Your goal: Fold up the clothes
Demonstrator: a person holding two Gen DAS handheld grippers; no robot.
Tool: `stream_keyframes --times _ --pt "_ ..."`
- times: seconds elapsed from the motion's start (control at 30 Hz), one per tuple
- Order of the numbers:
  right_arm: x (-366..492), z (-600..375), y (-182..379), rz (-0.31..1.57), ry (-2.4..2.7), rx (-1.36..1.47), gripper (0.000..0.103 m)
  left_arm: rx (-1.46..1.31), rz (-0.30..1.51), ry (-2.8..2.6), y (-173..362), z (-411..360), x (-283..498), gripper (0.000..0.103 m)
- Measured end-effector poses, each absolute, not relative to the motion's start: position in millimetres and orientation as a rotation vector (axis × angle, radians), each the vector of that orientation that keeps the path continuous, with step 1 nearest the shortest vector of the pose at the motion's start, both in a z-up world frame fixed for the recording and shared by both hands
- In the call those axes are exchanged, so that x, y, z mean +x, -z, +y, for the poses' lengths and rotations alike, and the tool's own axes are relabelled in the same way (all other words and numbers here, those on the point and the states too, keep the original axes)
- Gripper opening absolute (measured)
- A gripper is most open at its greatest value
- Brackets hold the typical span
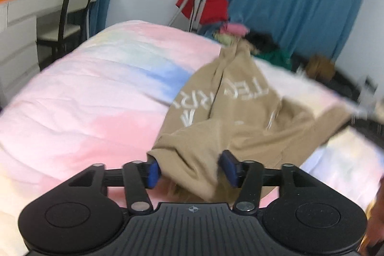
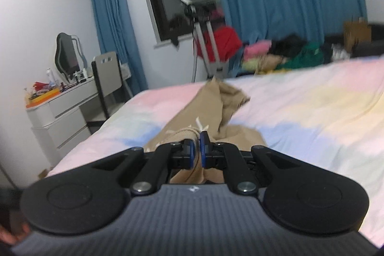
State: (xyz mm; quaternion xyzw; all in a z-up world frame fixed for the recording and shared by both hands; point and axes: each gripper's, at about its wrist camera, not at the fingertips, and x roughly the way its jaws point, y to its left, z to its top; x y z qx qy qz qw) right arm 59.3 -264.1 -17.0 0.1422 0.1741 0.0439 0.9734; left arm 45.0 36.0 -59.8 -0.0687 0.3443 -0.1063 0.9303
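Across the bed [image 2: 312, 112], tan garment [image 2: 204, 109] stretches away from clamping right gripper [image 2: 197, 148]; left gripper [image 1: 190, 168] released.

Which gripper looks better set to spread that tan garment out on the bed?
Probably the right gripper: its jaws are shut on a ribbed edge of the tan garment. The left gripper stands open around a fold, pressing nothing.

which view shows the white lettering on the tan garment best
The left wrist view: the white lettering spreads across the tan fabric garment. In the right wrist view the garment is bunched, the print all but hidden.
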Motion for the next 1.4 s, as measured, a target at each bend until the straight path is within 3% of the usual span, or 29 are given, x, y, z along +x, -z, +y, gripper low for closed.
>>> stream_keyframes --times 0.17,0.47,0.87,1.27,1.33,1.4 --pt "55 -267 17 0.359 -0.109 0.322 0.008 0.035 0.66 0.218 51 21 10 0.077" --pt "61 -286 22 0.417 -0.171 0.481 0.008 0.094 0.503 0.304 44 4 -24 0.083" --pt "50 -297 19 0.381 -0.134 0.511 0.008 0.571 0.248 0.182 101 -120 2 0.079" --pt "54 -308 30 0.377 0.009 0.534 0.008 0.517 0.23 0.192 72 -78 -40 0.085" --pt "54 -307 31 0.379 0.011 0.526 0.008 0.537 0.231 0.238 68 -72 -47 0.084" --pt "54 -306 30 0.377 0.012 0.513 0.008 0.536 0.255 0.276 67 -66 -45 0.072"
